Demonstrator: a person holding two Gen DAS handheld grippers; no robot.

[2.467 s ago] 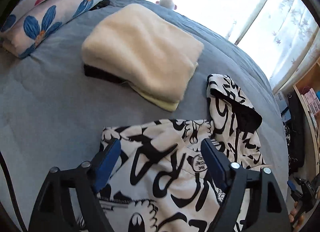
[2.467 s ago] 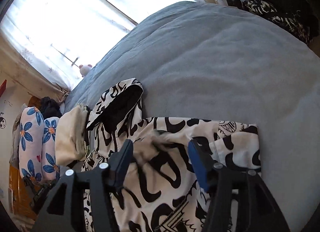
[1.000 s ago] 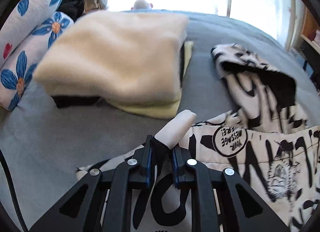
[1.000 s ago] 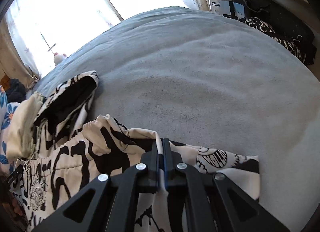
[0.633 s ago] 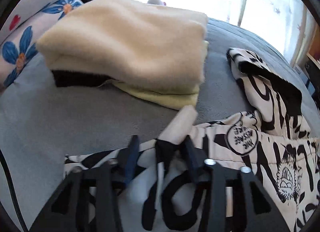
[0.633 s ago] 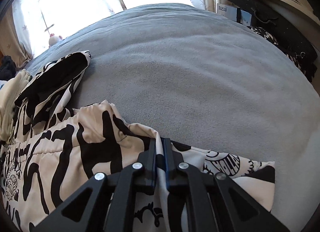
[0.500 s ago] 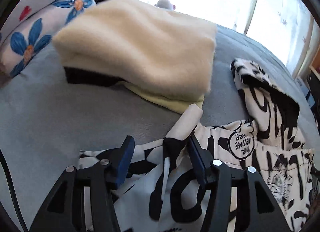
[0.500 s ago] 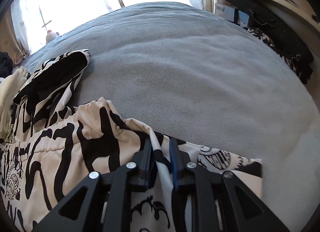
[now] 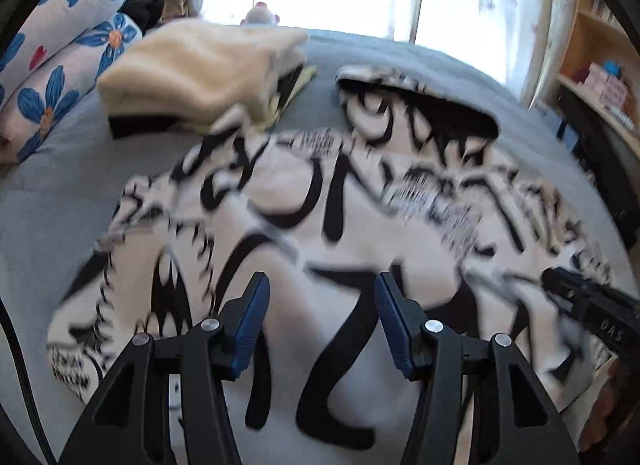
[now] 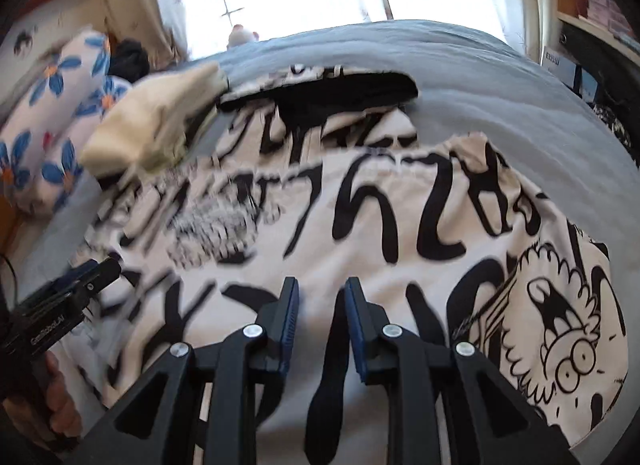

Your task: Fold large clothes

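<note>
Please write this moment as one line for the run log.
left gripper: open, empty | right gripper: jaws just opening, empty | black-and-white hoodie: folded on grey bed, released | cream stack: beside hoodie

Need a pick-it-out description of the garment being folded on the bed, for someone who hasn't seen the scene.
Start at the grey bed under the bright window. Near its middle, beside a stack of folded cream clothes by the flowered pillows, lies a spread-out hoodie. It is the only item printed in bold black lettering and cartoons on white, with a black-lined hood.
</note>
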